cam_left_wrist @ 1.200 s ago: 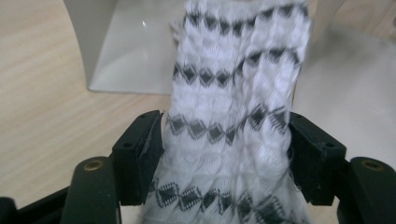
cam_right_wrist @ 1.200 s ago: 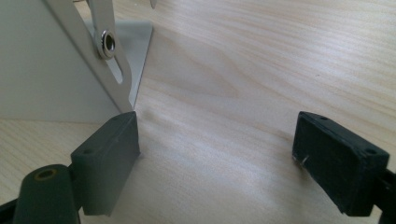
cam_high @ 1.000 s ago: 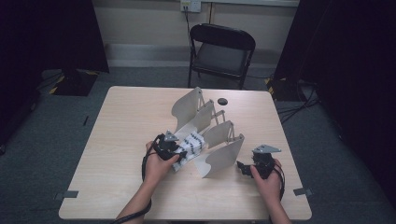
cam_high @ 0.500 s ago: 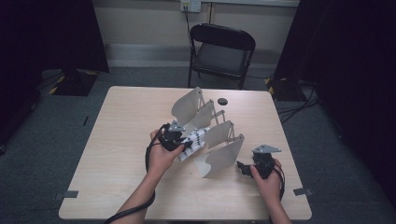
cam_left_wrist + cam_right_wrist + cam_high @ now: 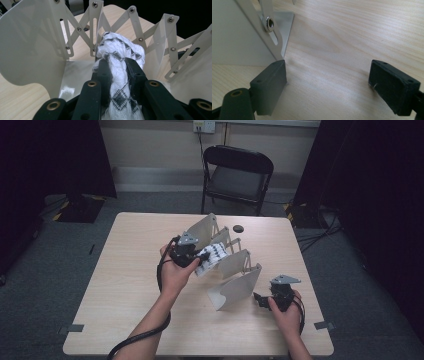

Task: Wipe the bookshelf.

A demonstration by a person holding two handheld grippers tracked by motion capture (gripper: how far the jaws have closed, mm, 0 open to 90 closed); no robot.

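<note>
The wooden table (image 5: pixel 125 285) has a chair (image 5: pixel 237 175) behind its far edge. On the middle of the table stands a white folding rack (image 5: pixel 235 275) with flat plates joined by crossed metal bars; it runs from the far middle toward the near right corner. The left gripper (image 5: pixel 202 257) is held above the rack near the middle of the table. Its jaws have just been closing, and they squeeze a rolled white cloth (image 5: pixel 120 57) with dark diamond marks, which hangs over a gap between two plates. The right gripper (image 5: pixel 260 298) rests low by the near right corner, its jaws wide apart with nothing between them, one finger (image 5: pixel 270 85) just beside the rack's end plate. A small black round thing (image 5: pixel 238 228) lies near the far edge.
</note>
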